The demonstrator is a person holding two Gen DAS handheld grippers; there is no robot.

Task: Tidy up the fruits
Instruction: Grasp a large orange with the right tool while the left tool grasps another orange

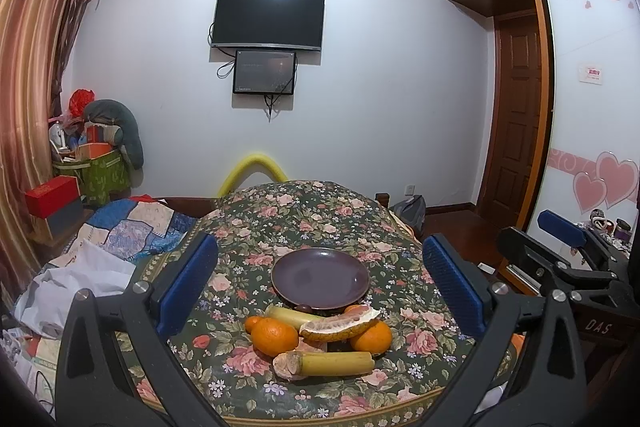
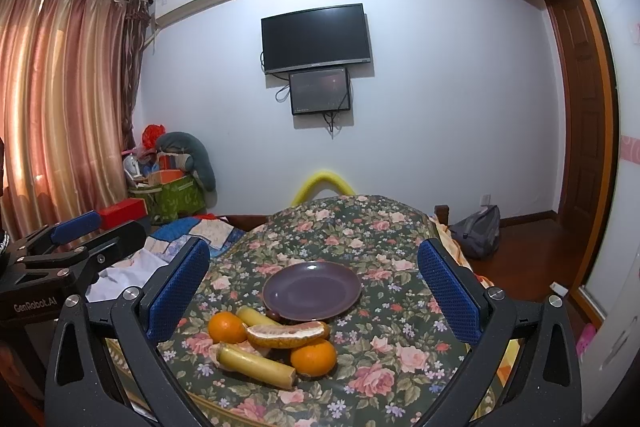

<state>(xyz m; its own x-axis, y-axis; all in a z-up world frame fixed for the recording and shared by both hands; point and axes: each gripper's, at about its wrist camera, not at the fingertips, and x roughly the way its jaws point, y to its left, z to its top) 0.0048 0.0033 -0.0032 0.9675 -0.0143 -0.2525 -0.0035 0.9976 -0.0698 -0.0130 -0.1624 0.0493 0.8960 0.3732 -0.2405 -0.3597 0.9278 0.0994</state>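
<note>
An empty purple plate (image 1: 320, 279) (image 2: 312, 291) rests on the flowered tablecloth (image 1: 304, 215). In front of it lies a fruit pile: oranges (image 1: 275, 335) (image 2: 313, 357), a pomelo wedge (image 1: 340, 325) (image 2: 286, 335), and banana pieces (image 1: 336, 363) (image 2: 256, 365). My left gripper (image 1: 320, 287) hangs open above the pile with nothing between its blue pads. My right gripper (image 2: 314, 291) is also open and holds nothing. Each gripper shows at the edge of the other's view, the right gripper (image 1: 560, 227) and the left gripper (image 2: 76, 223).
A bed with a patchwork quilt (image 1: 132, 227) and white cloth (image 1: 80, 279) lies to the left. Boxes and a green bag (image 1: 100, 175) stand by the curtain. A grey backpack (image 2: 478, 231) sits on the wooden floor at the right, near a door (image 1: 516, 123).
</note>
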